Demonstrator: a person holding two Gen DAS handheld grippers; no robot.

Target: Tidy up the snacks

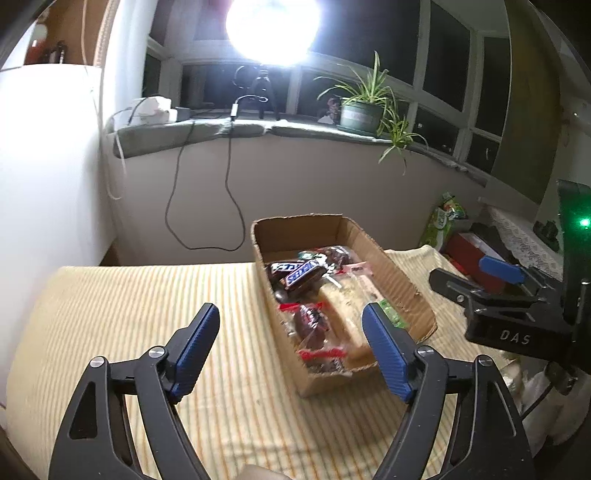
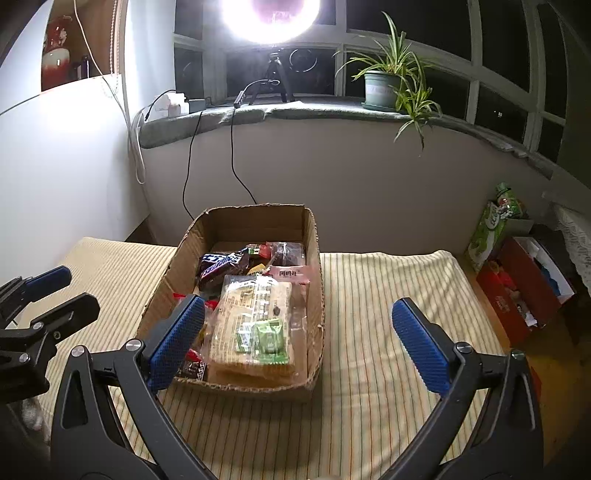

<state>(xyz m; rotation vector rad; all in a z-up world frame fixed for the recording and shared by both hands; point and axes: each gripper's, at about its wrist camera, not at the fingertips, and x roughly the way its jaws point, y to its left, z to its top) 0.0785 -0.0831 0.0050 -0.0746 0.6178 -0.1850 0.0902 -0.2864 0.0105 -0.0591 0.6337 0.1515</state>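
Right wrist view gives us the clearest look: a bright lamp point(image 2: 271, 14) glares above the windowsill, where a potted plant point(image 2: 384, 86) stands toward the right, and a red box point(image 2: 517, 291) with a green packet point(image 2: 487, 229) sits on the floor off the right edge of the striped cloth point(image 2: 388, 295). Near the cloth's far edge lies an open cardboard box point(image 2: 316, 280), holding Snickers bars point(image 2: 221, 264), a large clear cracker pack point(image 2: 255, 314), a green sachet point(image 2: 269, 338) and red-wrapped sweets, we think, since they blur. Our right gripper point(image 2: 295, 332) stands wide apart and empty over the box's near end; our left gripper point(image 1: 291, 332) is likewise spread, holding nothing, its right pad overlapping the box's near corner.
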